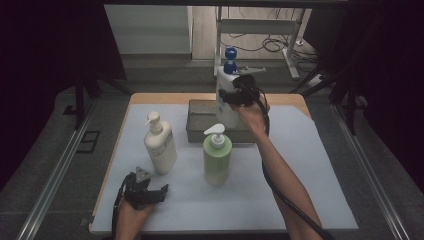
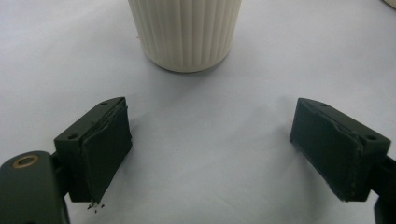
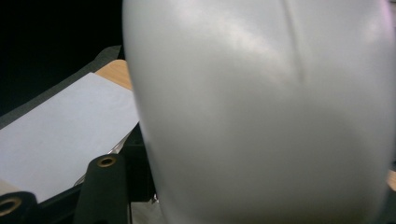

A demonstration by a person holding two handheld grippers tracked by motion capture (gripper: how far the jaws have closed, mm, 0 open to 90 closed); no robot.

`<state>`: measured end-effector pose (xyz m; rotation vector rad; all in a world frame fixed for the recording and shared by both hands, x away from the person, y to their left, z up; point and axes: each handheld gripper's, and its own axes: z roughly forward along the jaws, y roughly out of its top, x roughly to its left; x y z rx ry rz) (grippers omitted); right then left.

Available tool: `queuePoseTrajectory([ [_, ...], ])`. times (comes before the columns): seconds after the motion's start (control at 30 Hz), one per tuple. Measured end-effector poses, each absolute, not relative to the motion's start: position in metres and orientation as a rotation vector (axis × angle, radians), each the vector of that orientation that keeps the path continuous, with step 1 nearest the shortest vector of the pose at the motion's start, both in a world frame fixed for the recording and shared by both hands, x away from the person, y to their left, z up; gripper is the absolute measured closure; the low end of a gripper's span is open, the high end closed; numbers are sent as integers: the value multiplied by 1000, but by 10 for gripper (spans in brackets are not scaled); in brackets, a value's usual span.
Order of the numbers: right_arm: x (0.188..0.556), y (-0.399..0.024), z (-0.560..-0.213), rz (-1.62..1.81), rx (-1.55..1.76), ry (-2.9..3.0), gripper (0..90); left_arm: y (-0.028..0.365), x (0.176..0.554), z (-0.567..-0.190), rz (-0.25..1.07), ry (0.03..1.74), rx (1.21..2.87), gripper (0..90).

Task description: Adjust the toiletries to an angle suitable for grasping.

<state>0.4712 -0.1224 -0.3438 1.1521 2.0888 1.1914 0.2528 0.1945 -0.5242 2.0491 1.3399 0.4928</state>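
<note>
The right gripper point(image 1: 239, 95) held a white plastic bottle with a blue pump top point(image 1: 227, 92) over the grey rectangular bin point(image 1: 200, 122) at the far side of the desk point(image 1: 310, 170). Its fingers were closed about halfway on the bottle's body, and in the right gripper view the white bottle point(image 3: 261, 112) stood very close to the camera. I could not tell if the bottle's base touched the bin.

The left gripper point(image 1: 150, 192) rested on the pale blue mat near the front left corner of the desk. Its fingers point(image 2: 105, 149) were wide open and held nothing. Just ahead of them stood a cream ribbed pump bottle point(image 2: 184, 32), apart from the fingers. A green pump bottle with a white head point(image 1: 217, 155) stood upright in the middle of the mat, in front of the bin.
</note>
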Motion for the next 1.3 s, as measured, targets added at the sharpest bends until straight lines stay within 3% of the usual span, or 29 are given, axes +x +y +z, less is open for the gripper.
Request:
queuePoseTrajectory([
  [1.3, 472, -114, -389, 1118, 1187, 2174, 396, 195, 253, -524, 493, 1339, 2053, 121],
])
